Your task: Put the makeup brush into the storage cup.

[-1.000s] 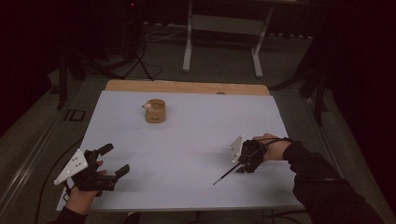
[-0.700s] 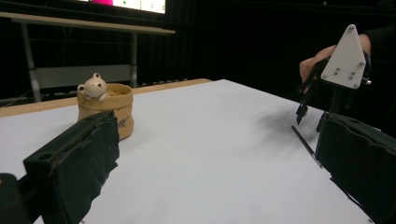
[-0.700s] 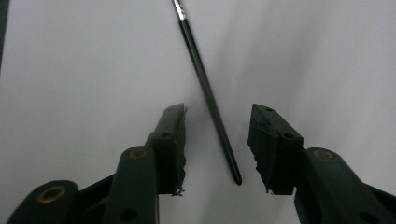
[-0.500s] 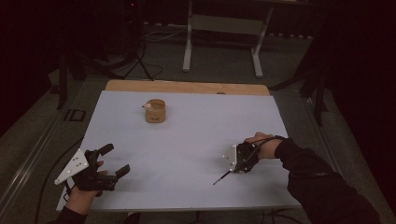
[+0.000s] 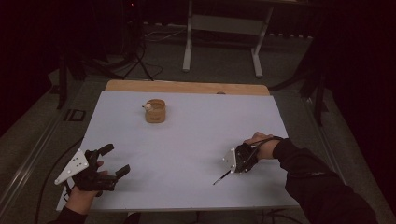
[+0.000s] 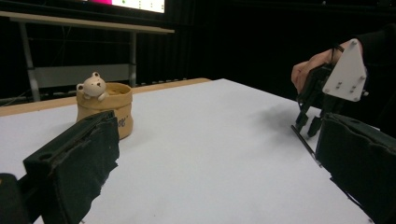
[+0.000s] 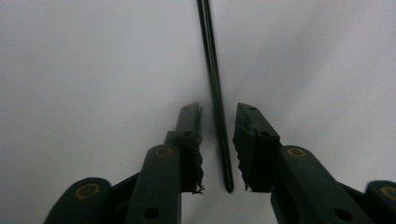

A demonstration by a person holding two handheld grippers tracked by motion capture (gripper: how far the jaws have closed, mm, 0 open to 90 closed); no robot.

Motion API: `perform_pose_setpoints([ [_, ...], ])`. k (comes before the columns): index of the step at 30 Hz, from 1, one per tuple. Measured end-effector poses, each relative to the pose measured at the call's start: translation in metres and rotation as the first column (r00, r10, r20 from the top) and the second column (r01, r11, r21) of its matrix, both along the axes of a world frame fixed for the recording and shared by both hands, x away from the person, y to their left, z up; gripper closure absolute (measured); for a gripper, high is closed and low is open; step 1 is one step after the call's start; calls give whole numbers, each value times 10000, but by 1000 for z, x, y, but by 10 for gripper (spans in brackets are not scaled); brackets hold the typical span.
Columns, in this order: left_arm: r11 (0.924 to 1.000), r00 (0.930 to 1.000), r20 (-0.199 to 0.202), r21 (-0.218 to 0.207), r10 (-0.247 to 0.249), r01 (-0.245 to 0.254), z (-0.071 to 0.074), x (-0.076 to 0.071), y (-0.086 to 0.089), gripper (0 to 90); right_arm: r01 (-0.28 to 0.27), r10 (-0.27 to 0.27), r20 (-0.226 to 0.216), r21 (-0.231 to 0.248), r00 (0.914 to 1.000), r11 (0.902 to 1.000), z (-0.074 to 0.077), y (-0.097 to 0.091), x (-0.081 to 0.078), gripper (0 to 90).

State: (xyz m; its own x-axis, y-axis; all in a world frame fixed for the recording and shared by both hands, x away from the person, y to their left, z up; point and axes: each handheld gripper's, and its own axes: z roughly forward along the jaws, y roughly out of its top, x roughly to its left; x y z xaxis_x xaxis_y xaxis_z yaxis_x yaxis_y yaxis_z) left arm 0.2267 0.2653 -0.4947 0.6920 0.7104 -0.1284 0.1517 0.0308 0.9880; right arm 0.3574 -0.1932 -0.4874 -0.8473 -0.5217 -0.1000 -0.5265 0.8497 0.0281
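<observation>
White table [image 5: 187, 140], wood edge at the far side. Tan pot [image 5: 155, 111] with a small bear [image 6: 93, 86] on its rim, far left of middle, well apart from both grippers. Left gripper [image 5: 114, 161] low at the near left corner, jaws wide apart, nothing between them, idle. Right gripper [image 5: 229, 170] near the right side, tips down at the table. Thin black rod [image 7: 215, 93] flat on the table, its near end between the right jaws. Jaws just closing in, small gaps either side of the rod, pads not yet pressing. Judged: approach and alignment done; grip not made; squeeze, lift and probably a carry to the pot left.
</observation>
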Motion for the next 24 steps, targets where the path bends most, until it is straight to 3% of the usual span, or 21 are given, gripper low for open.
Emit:
perform_pose_setpoints([
  [12,10000,10000,-34,29,6,-6,-1,1,0,1,-346,365,303,-621,9989,9975,-9,-2,7,790],
  [21,10000,10000,-40,38,-20,21,-1,1,-1,1,-545,553,87,-769,9984,9956,-9,-1,8,848],
  [24,10000,10000,-35,54,-17,17,-1,1,-1,2,-247,247,-12,-549,9997,9982,-7,-1,9,853],
])
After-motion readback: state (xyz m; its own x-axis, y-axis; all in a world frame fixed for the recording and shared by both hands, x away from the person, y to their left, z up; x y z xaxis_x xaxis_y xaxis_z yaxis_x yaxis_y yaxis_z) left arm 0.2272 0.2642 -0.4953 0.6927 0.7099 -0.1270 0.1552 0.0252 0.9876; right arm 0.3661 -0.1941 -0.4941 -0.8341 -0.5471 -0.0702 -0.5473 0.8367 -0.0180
